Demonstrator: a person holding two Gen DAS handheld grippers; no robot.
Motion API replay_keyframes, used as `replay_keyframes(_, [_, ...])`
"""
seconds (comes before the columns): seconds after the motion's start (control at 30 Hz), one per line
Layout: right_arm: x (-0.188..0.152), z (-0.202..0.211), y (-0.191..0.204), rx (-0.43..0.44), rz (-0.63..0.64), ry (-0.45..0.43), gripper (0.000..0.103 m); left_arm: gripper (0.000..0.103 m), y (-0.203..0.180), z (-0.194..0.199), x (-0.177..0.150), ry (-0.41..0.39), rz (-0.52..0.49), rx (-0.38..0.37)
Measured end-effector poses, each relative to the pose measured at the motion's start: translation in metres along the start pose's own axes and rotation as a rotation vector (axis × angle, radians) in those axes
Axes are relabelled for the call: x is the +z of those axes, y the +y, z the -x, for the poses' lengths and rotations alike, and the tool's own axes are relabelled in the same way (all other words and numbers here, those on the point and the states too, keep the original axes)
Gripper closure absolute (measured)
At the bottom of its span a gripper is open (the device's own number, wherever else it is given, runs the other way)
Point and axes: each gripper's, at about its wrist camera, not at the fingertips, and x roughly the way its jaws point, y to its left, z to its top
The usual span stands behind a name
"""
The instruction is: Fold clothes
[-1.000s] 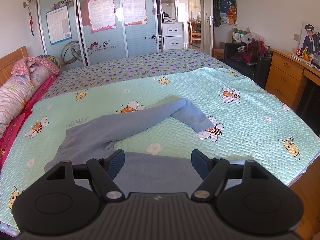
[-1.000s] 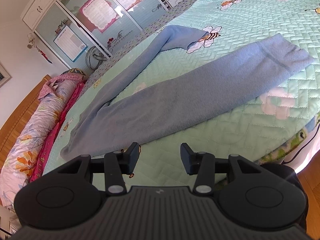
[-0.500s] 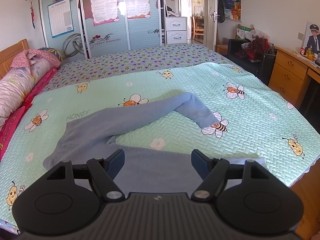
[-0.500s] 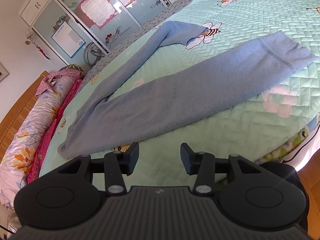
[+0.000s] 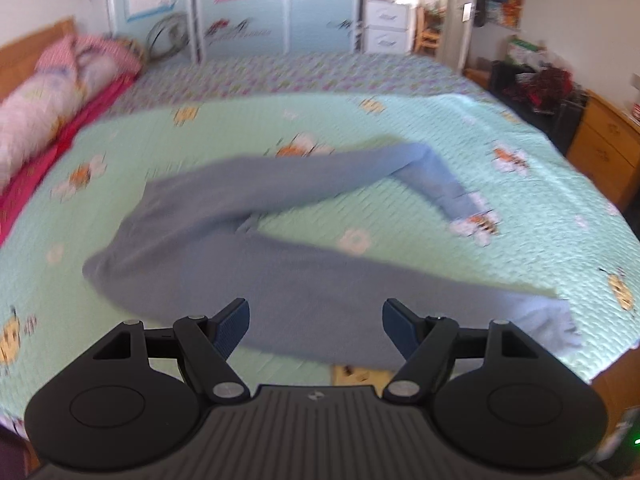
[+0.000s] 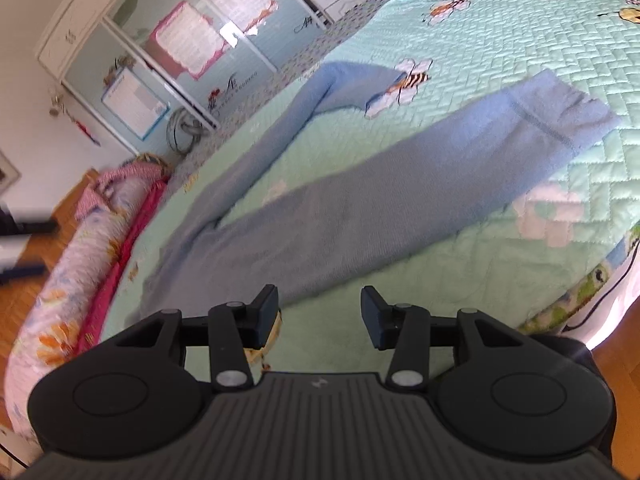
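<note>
trousers spread on the bed, both tongs empty

blue trousers (image 5: 304,280) lie flat on the green bee-print quilt (image 5: 520,216), waist toward the pillows (image 5: 52,108), legs forked apart. near leg runs along the bed's front edge to its cuff (image 6: 560,116); far leg angles off across the quilt and kinks near its end. left gripper (image 5: 316,322) hangs over the near leg's thigh, jaws wide apart, nothing between them. right gripper (image 6: 320,316) hovers just off the near leg's lower edge, over bare quilt, jaws parted more narrowly, also holding nothing. left view is smeared with blur, so fine detail there is lost.

the fabric looks like a soft, light knit: limp, no stiffness, likely to sag and drag on the quilting if lifted from one point. it should bunch readily between the pads, so slipping seems a small risk. best holds, by my reading: waistband corner with one gripper, cuff hem with the other, where the seams give thicker cloth to pinch. first the far leg probably needs bringing over onto the near one.
</note>
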Motion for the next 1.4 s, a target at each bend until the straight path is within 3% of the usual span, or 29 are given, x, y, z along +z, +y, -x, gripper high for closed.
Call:
replay_keyframes(0.1, [0.028,0.002,-0.003,0.047,-0.060,-0.065,0.055,0.027,0.025,-0.024,-0.003,0.050,0.070,0.018])
replay_keyframes(0.23, [0.085,-0.022,-0.021,0.070,-0.175,-0.135,0.042,0.027,0.045,-0.046,-0.007,0.077,0.139,0.020])
replay_keyframes(0.43, [0.172,-0.118,-0.071,0.025,-0.350,-0.123,0.042,0.027,0.050,-0.080,-0.011,0.119,0.129,0.008])
replay_keyframes(0.6, [0.214,-0.204,-0.103,-0.037,-0.396,-0.074,0.042,0.027,0.050,-0.109,-0.009,0.156,0.123,-0.004])
replay_keyframes(0.7, [0.228,-0.237,-0.113,-0.014,-0.405,-0.095,0.044,0.027,0.049,-0.122,-0.006,0.167,0.106,0.001])
replay_keyframes(0.77, [0.238,-0.256,-0.109,-0.022,-0.355,-0.077,0.062,0.027,0.048,-0.129,-0.005,0.178,0.102,0.002])
replay_keyframes(0.8, [0.241,-0.258,-0.104,-0.039,-0.309,-0.077,0.096,0.027,0.048,-0.133,-0.005,0.186,0.102,0.002])
replay_keyframes(0.83, [0.243,-0.259,-0.098,-0.056,-0.261,-0.078,0.099,0.027,0.048,-0.135,-0.005,0.194,0.102,0.002])
replay_keyframes(0.93, [0.250,-0.263,-0.081,-0.108,-0.118,-0.081,0.099,0.027,0.049,-0.132,-0.006,0.195,0.099,0.002])
replay_keyframes(0.97, [0.251,-0.251,-0.065,-0.118,-0.003,-0.114,0.100,0.027,0.049,-0.129,-0.006,0.189,0.098,0.006])
replay_keyframes(1.07, [0.248,-0.201,-0.004,-0.168,0.448,-0.240,0.100,0.027,0.052,-0.121,-0.006,0.177,0.107,0.007])
replay_keyframes(1.13, [0.231,-0.170,0.033,-0.216,0.805,-0.265,0.099,0.027,0.054,-0.113,-0.005,0.162,0.116,0.005])
replay_keyframes(1.23, [0.184,-0.151,0.052,-0.282,1.286,-0.108,0.097,0.027,0.056,-0.104,-0.005,0.147,0.129,0.003])
replay_keyframes(1.27, [0.170,-0.147,0.049,-0.293,1.374,-0.020,0.095,0.027,0.056,-0.102,-0.006,0.147,0.132,0.001])
replay_keyframes(1.33, [0.157,-0.135,0.038,-0.301,1.369,0.058,0.086,0.027,0.055,-0.098,-0.008,0.147,0.135,-0.003])
replay_keyframes(1.4, [0.166,-0.115,0.024,-0.217,1.145,0.064,0.085,0.027,0.053,-0.095,-0.009,0.146,0.128,-0.004])
